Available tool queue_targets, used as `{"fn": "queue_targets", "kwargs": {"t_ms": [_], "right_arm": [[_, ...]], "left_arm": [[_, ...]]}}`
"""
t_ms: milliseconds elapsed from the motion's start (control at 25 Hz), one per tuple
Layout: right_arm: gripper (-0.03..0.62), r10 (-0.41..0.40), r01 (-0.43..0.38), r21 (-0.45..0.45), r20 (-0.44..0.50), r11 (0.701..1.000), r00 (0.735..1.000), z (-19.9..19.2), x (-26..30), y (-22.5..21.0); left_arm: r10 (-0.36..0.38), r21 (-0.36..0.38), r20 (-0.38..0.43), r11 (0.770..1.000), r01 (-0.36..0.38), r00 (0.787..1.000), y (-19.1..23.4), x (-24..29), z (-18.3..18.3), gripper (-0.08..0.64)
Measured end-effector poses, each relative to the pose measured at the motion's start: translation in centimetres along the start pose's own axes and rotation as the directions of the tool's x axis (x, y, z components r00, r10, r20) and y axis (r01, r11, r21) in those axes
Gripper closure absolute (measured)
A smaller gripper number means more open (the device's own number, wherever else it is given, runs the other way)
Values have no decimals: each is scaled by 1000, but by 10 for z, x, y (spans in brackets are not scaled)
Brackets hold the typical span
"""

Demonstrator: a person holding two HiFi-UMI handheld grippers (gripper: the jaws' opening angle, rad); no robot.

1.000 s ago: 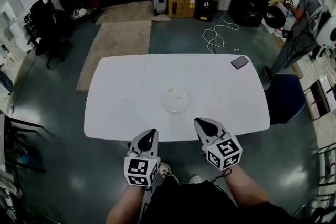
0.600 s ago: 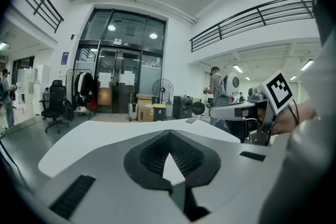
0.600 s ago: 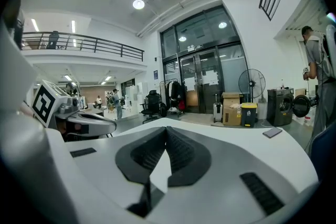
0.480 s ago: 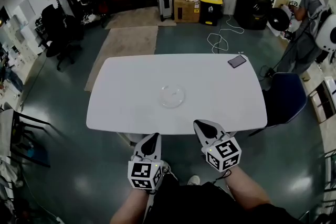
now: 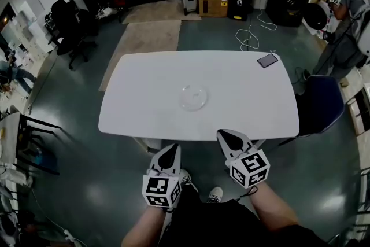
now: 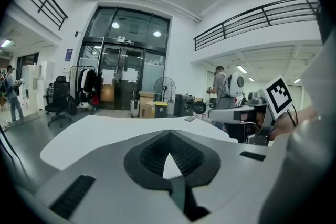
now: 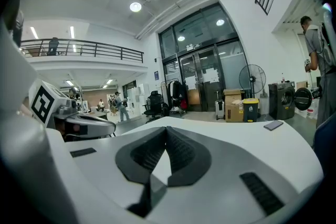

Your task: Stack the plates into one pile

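A pile of clear plates (image 5: pixel 193 97) lies near the middle of the white table (image 5: pixel 144 107) in the head view. My left gripper (image 5: pixel 170 151) is shut and empty, held off the table's near edge at the left. My right gripper (image 5: pixel 229 137) is also shut and empty, just at the near edge to the right. Both sit well short of the plates. In the left gripper view the shut left gripper (image 6: pixel 169 139) points over the white table (image 6: pixel 100 128). The right gripper view shows the shut right gripper (image 7: pixel 166 135) with nothing between its pads; the plates are hidden there.
A dark phone (image 5: pixel 267 60) lies at the table's far right corner. A blue chair (image 5: pixel 321 104) stands at the right end. A person (image 5: pixel 352 14) stands at the far right. Boxes, a yellow bin (image 5: pixel 240 3) and a fan stand beyond the table; office chairs at far left.
Both grippers have drawn back from over the table's near edge toward my body, staying shut. The plates have not moved.
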State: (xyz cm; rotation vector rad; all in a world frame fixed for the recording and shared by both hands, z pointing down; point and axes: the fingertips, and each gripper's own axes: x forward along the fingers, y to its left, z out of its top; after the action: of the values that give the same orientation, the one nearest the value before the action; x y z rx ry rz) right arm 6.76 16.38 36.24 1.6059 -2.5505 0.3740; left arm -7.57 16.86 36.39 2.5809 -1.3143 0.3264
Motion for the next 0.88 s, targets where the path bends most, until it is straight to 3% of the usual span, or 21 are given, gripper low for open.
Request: {"fn": "queue_targets", "kwargs": {"t_ms": [880], "right_arm": [[575,36,-36,0,-4,999,999,-4,-9,-6]], "left_arm": [[29,-4,17,1000,-29,999,-16,-2,0,543]]}}
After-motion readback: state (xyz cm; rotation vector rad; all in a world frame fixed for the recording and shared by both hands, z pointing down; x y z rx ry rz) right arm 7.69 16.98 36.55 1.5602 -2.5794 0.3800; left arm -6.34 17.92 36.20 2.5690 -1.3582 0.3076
